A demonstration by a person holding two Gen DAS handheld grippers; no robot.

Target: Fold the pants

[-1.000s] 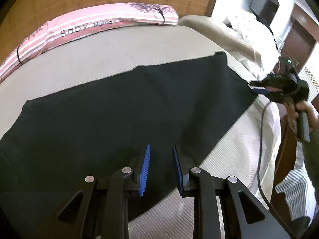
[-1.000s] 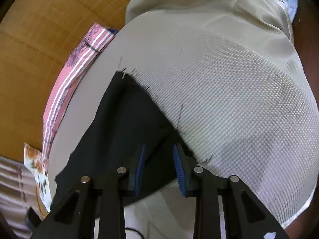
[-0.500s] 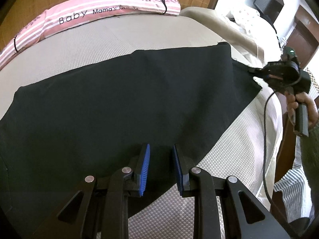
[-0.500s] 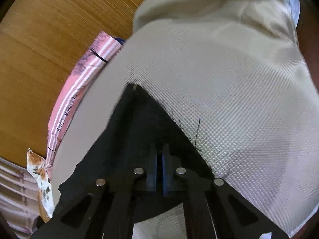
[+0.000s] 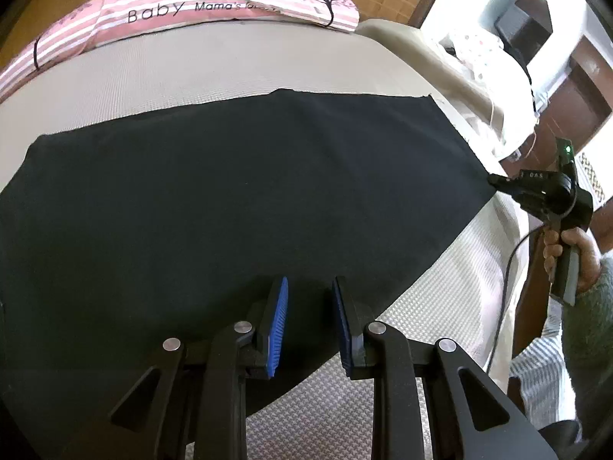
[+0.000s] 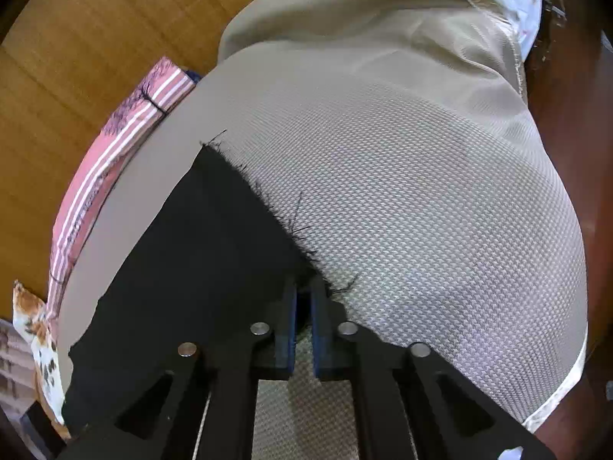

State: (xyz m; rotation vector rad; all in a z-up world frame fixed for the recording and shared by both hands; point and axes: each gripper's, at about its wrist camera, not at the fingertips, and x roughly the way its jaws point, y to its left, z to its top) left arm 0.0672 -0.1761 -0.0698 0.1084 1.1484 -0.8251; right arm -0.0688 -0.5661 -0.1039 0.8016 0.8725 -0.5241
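Observation:
Black pants (image 5: 237, 191) lie spread flat across a beige textured mattress (image 5: 214, 61). My left gripper (image 5: 309, 299) is open, its blue pads just above the near edge of the pants. My right gripper (image 6: 303, 291) is shut on the frayed leg-end corner of the pants (image 6: 214, 237). It also shows in the left wrist view (image 5: 494, 181), at the far right corner of the cloth, held by a hand.
A pink striped pillow (image 5: 191, 11) lies along the far edge by the wooden wall. A beige blanket (image 6: 383, 30) is bunched at the bed's right end. The mattress edge (image 5: 494, 268) drops off at right, with a cable hanging there.
My right gripper closed on the leg-end corner of the pants. The pants have been pulled flatter and straighter. My left gripper stayed open.

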